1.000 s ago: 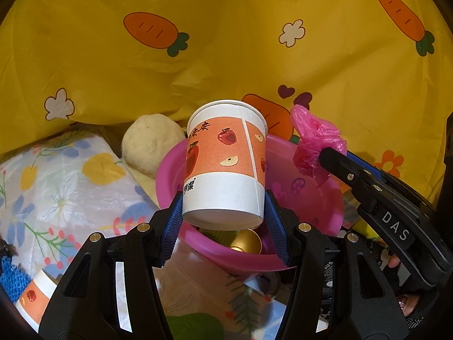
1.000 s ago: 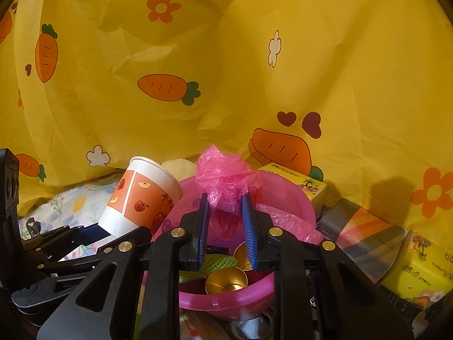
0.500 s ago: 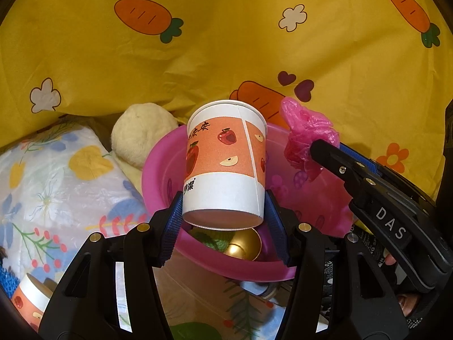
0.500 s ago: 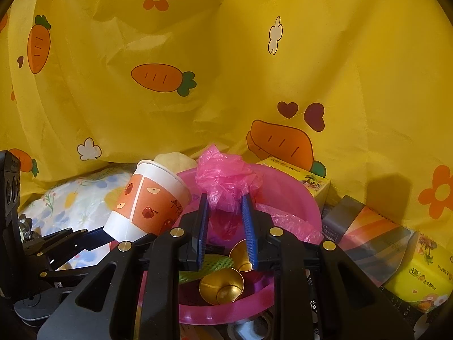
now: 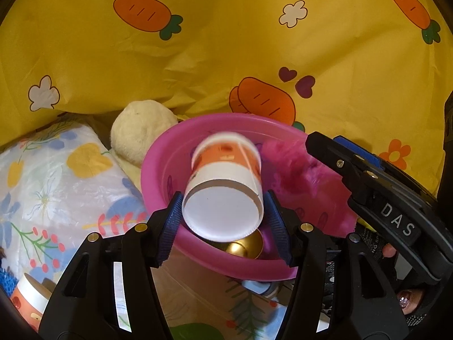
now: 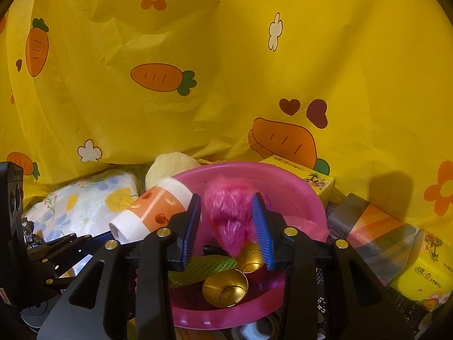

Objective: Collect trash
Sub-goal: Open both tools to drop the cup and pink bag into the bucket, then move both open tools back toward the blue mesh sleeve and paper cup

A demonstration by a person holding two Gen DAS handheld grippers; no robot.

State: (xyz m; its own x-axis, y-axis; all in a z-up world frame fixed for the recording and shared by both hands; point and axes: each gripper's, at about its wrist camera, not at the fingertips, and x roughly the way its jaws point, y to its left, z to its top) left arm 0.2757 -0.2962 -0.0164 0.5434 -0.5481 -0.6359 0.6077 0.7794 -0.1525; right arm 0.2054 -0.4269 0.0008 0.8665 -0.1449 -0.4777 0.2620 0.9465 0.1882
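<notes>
Motion-blurred paper cup point(image 5: 225, 170) and pink bag point(image 6: 230, 215)

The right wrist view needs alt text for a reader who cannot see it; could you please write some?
The open right gripper frames a blurred pink plastic bag over a pink basin holding gold cups and green mesh. Left of it, a tilted orange paper cup hangs above the rim.

Orange-and-white paper cup point(image 5: 225, 182) with fruit prints; pink basin point(image 5: 170, 167); yellow cloth point(image 6: 226, 56), orange carrots, at twelve o'clock.

Two paper cups point(image 5: 225, 187) point(image 5: 29, 297), one pink basin point(image 6: 297, 192), two gold cups point(image 6: 225, 287) point(image 6: 250, 257), one pink bag point(image 6: 229, 215)
</notes>
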